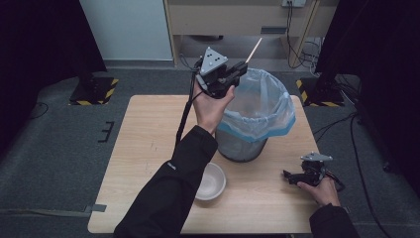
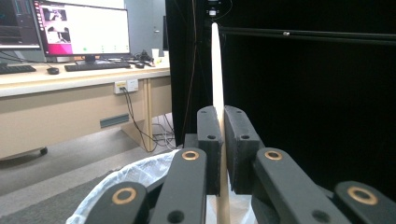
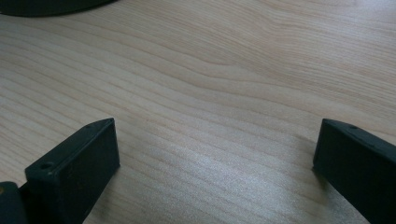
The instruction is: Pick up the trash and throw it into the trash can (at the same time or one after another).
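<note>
Left gripper view: jaws pinch chopstick [image 2: 216, 70]

The monitor [image 2: 84, 28] shows windows, seemingly too blurred to read.

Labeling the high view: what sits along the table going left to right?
White bowl → bin with a blue-rimmed plastic liner → right hand-held gripper, resting on the table near its right edge. The left hand-held gripper is raised above the bin's left rim, shut on a wooden stick.

One stick [image 1: 256, 50], one bin [image 1: 255, 115], one bowl [image 1: 212, 181]
</note>
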`<state>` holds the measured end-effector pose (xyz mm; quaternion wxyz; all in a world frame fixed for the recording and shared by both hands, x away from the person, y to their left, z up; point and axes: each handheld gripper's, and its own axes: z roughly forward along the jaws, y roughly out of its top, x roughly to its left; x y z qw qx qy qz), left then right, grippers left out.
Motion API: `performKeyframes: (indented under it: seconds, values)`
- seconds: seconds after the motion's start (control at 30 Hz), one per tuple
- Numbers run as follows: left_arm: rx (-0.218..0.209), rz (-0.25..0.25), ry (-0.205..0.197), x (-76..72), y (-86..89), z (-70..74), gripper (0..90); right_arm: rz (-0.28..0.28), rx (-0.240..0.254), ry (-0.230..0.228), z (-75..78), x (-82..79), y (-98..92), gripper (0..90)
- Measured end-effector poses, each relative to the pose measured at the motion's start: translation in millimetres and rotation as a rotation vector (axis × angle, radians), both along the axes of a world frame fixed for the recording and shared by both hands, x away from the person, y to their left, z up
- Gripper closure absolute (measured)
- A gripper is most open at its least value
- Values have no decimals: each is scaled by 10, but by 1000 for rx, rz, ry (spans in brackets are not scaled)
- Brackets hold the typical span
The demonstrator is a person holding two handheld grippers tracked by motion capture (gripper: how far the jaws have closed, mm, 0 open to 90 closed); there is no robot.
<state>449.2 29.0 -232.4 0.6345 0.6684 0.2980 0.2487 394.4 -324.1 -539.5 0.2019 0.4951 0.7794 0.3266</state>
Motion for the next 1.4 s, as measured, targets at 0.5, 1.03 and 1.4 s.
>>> performKeyframes:
  seconds: [0.5, 1.03, 1.4]
  values:
    - [24, 17, -7, 247, -159, -25, 855, 0, 0, 0, 0, 0, 0, 6]
    - [25, 11, 6, 275, -64, -43, 746, 4, -3, 0, 0, -1, -2, 5]
    - [-20, 23, -4, -44, 506, -42, 644, 3, 0, 2, 1, -1, -1, 6]
